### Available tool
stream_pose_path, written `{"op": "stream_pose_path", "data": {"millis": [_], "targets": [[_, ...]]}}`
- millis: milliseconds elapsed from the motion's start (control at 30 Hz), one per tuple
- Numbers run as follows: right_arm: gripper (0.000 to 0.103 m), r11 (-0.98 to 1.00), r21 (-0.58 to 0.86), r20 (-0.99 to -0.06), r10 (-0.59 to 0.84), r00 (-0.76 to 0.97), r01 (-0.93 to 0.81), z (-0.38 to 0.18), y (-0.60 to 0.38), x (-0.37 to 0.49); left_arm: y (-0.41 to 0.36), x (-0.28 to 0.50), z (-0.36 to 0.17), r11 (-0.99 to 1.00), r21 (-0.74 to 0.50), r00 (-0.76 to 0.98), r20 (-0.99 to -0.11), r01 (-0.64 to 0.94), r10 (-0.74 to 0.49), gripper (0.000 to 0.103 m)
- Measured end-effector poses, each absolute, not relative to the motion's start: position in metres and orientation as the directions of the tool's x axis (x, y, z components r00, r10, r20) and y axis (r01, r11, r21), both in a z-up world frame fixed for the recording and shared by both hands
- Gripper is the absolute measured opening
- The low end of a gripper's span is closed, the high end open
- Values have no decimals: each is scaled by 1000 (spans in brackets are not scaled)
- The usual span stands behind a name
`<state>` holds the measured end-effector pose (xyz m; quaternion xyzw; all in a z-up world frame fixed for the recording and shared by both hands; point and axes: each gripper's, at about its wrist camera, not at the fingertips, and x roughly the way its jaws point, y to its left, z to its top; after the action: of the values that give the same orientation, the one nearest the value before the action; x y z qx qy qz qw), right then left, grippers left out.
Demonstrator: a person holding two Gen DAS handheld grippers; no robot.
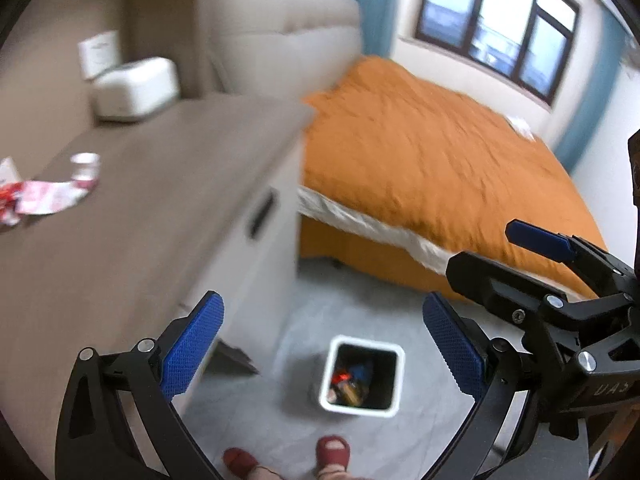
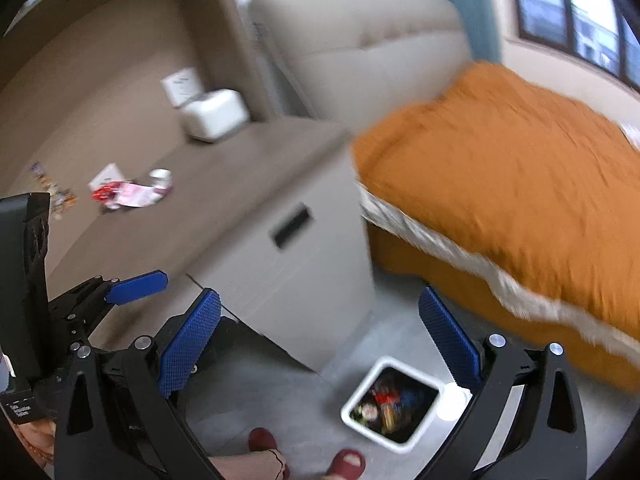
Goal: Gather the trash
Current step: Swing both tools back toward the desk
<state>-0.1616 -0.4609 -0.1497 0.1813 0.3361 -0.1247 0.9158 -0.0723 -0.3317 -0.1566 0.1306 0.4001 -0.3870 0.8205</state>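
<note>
A white square trash bin [image 1: 362, 376] with a black liner stands on the grey floor and holds several colourful scraps; it also shows in the right wrist view [image 2: 394, 402]. My left gripper [image 1: 320, 340] is open and empty, high above the bin. My right gripper [image 2: 320, 336] is open and empty, also above the floor; it shows at the right of the left wrist view [image 1: 540, 240]. Red and pink wrappers [image 1: 40, 198] and a small white cup [image 1: 86, 166] lie on the brown cabinet top [image 1: 160, 200]; they also show in the right wrist view [image 2: 128, 194].
A white box [image 1: 136, 88] sits at the back of the cabinet top. A bed with an orange cover [image 1: 440, 152] stands to the right. A beige sofa [image 1: 272, 24] is behind. The person's feet in red slippers [image 1: 332, 450] stand by the bin.
</note>
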Motion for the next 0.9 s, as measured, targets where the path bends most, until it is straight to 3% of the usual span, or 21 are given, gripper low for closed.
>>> {"op": "stream_pose_path", "data": {"millis": [533,800,900], "targets": [[99,984,162,-592,40,805,71,-96,-342,9,-208,60,-118,856,-81,608,-670,510,-426,98],[99,975,193,-597,28,802,109,-94,-316,79,-162,135,-116,904,-74,663,-656,421,-362,98],[99,966,199,-633,-3,774,167,-105,-314,102,-146,163,-125,925,-10,691,-662,380,-291,98]]}}
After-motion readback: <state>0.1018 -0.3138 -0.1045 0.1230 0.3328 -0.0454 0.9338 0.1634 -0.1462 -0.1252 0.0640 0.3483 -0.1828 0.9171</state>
